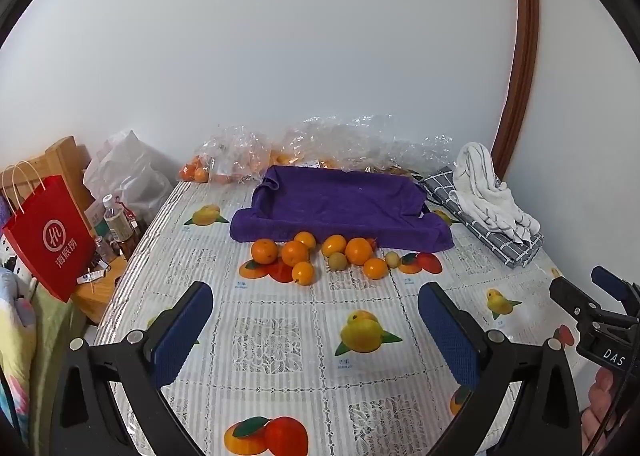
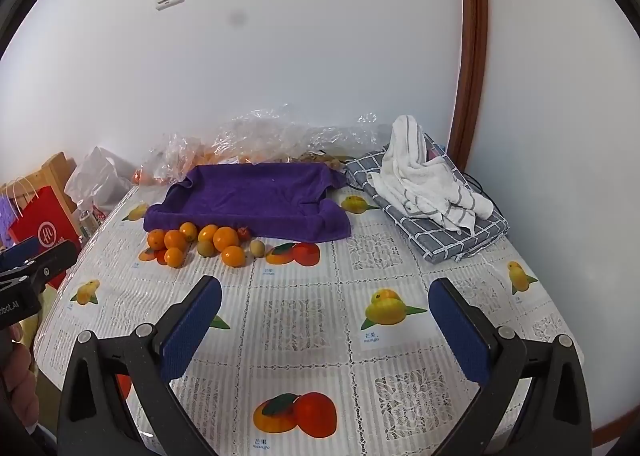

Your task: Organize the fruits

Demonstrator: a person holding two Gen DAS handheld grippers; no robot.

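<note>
Round orange citrus fruits [image 1: 316, 256] cluster ahead against the purple towel-lined tray [image 1: 340, 204], nearer the left claw [image 1: 316, 330] than the right claw [image 2: 326, 330], both wide open, empty.

Open tablecloth [image 1: 280, 320] is left between the wide-spread jaws and the fruit cluster [image 1: 320, 254] at twelve o'clock. Beyond it, passage is barred by the purple towel-lined tray [image 1: 340, 202]; two o'clock is blocked by folded cloths [image 2: 432, 192].

Fruits [image 1: 320, 256]: on the worktop [image 1: 280, 320], touching the tray's 6 o'clock edge
Tray [image 1: 340, 200]: mid-worktop
Bags [image 1: 320, 144]: tray's 12 o'clock
Towels [image 1: 488, 200]: tray's 3 o'clock
</note>
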